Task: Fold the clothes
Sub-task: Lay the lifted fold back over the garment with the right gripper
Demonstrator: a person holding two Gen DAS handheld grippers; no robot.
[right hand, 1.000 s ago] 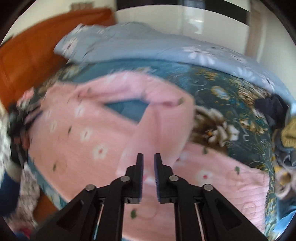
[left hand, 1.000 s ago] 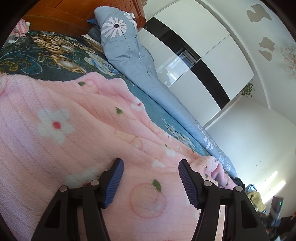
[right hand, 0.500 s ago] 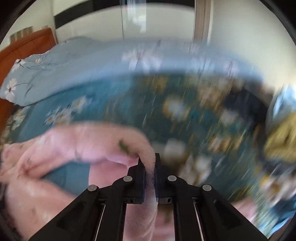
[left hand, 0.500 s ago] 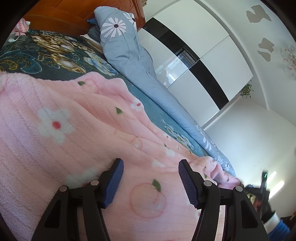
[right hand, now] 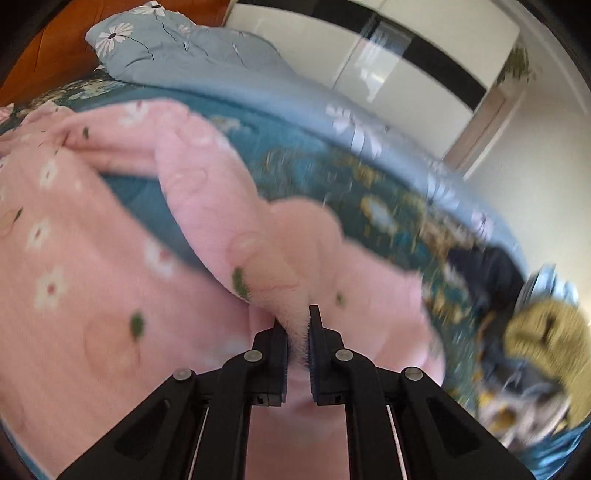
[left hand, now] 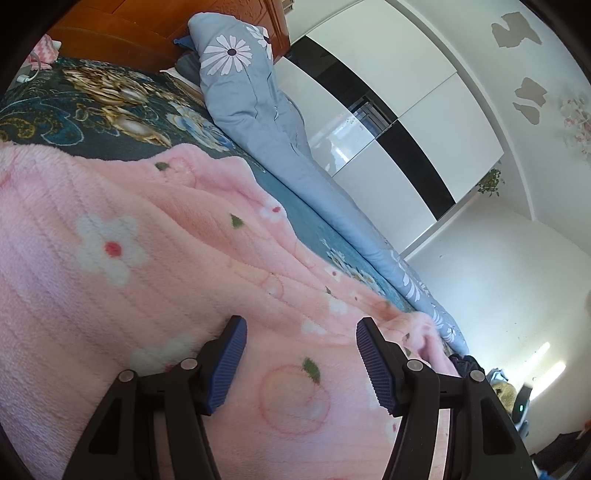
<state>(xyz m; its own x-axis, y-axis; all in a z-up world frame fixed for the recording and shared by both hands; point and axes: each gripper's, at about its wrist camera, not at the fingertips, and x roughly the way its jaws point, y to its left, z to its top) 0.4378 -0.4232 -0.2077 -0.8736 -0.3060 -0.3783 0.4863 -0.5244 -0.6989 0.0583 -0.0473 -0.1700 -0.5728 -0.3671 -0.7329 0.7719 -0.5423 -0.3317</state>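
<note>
Right gripper, jaws just closed on the pink fleece garment's sleeve, carries it toward 6 o'clock, starting a fold. Left gripper hovers half-open and empty over the fleece.

A teal bedspread with a gold and white floral print covers the bed. A light-blue quilt printed with white daisies lies bunched along its far edge, one end raised against the orange wooden headboard. A white wardrobe with a black band stands behind the bed. In the right wrist view, a dark garment and a blurred yellow-green knitted item lie on the bedspread.
</note>
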